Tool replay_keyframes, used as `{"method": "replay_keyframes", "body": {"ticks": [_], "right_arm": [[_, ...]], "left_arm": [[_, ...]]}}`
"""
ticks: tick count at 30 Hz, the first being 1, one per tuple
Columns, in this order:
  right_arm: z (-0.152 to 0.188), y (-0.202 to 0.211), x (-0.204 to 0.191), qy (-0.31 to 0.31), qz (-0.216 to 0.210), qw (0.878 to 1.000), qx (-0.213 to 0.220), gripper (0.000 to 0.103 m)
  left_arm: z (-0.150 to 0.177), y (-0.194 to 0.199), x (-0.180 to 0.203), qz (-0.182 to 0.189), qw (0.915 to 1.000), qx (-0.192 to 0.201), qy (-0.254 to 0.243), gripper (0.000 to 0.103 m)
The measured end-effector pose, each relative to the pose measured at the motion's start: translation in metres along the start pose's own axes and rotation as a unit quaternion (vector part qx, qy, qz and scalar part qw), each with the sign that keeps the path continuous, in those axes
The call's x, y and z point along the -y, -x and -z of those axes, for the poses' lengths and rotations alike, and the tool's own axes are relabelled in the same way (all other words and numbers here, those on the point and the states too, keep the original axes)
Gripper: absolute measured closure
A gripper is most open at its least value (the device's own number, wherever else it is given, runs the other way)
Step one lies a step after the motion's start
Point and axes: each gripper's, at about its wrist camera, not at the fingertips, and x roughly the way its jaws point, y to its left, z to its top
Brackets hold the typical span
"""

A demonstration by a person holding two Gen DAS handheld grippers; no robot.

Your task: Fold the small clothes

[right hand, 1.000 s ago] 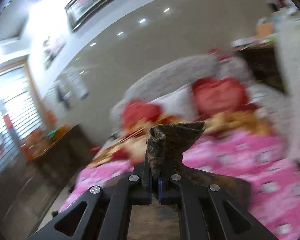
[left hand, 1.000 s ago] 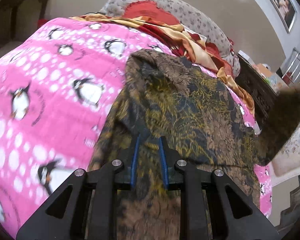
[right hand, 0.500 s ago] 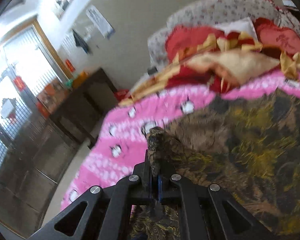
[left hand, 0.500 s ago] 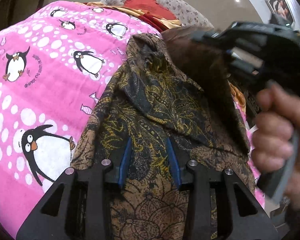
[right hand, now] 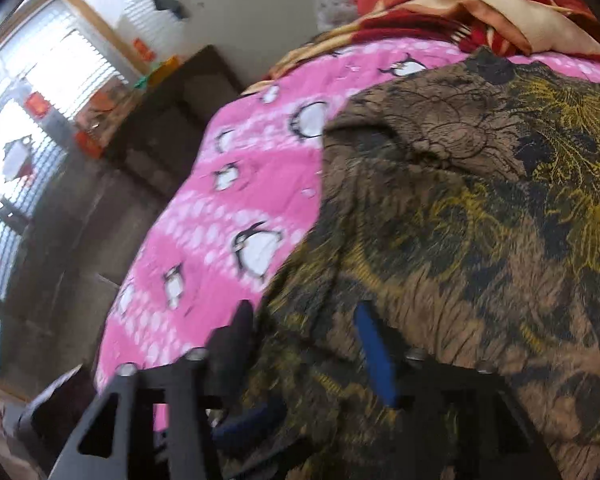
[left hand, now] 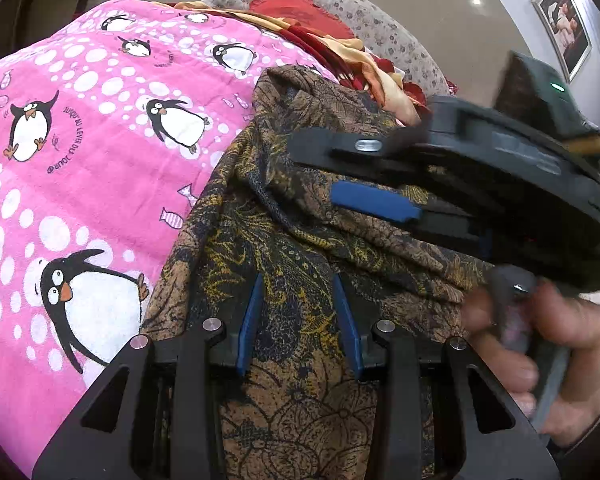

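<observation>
Brown patterned garment point(left hand: 300, 248) spread on the bed, over the pink penguin blanket point(left hand: 80, 168), reaching toward the pillow end, one flap already doubled over its middle. Judged mid-fold: best to lay the carried flap flat, match edges, then smooth creases outward before any further fold. Left tongs point(left hand: 300, 316) released, blue pads apart, hovering low over the cloth near the bed's near edge, gripping nothing. Right tongs point(right hand: 312, 352) likewise released, jaws wide, angled down across the garment from the right, level with the fold; bare hand point(left hand: 540, 352) wrapped round the handle, motion-blurred.
</observation>
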Motion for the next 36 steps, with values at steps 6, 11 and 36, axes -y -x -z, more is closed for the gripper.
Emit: {"method": "replay_keyframes", "body": {"ticks": [6,11,36], "right_arm": [[0.025,0.094,0.030,-0.010,0.100,0.990,0.100,0.046],[0.072,0.180,0.110,-0.043,0.208,0.963,0.164,0.071],[0.028,0.173,0.244,-0.137,0.283,0.944,0.096,0.076]], "left_arm": [[-0.013,0.003,0.009,-0.019,0.9996,-0.008,-0.020,0.068],[-0.058,-0.001,0.043,-0.040,0.9948,0.045,-0.083,0.050],[-0.113,-0.115,0.033,-0.139,0.9850,-0.039,-0.095,0.048]]}}
